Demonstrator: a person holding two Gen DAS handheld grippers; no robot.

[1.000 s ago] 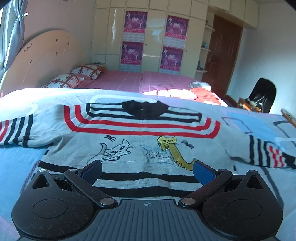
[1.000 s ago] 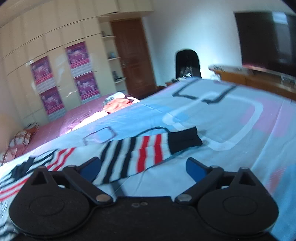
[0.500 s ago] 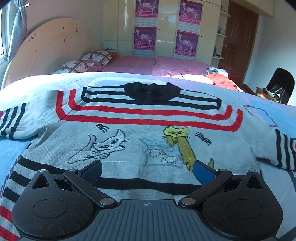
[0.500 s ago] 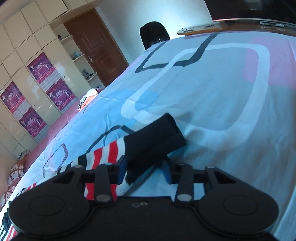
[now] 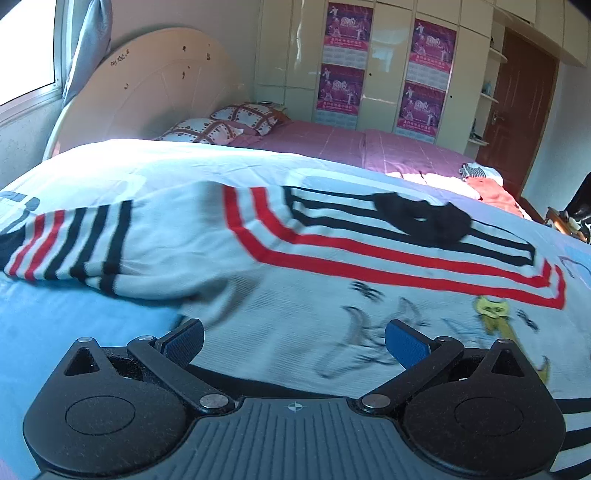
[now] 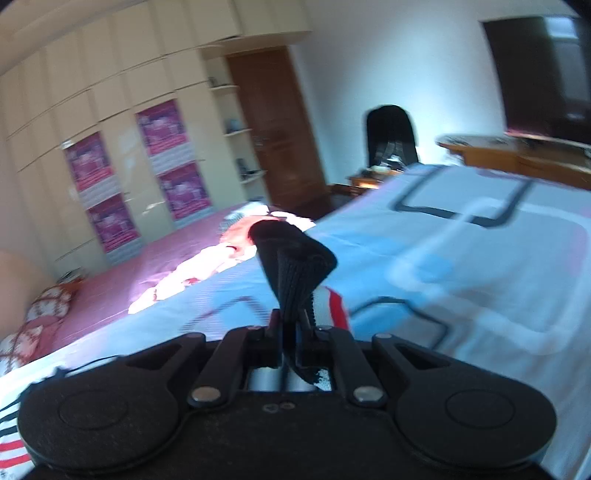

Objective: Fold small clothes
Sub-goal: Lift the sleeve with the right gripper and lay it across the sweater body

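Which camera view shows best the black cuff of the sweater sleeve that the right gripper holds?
The right wrist view: the black cuff stands up between the closed fingers of the right gripper. The left wrist view shows only the sweater body and the other sleeve, not this cuff.

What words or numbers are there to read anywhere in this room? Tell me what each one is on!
"2010", probably: large figures on the upper purple wall poster on the cream wardrobe doors; a guess.
Small print under it: too small to read.
Other purple posters: too blurred.
Dark scribble on the cream rounded headboard: unreadable.
White striped cat sweater: pictures only, no words.
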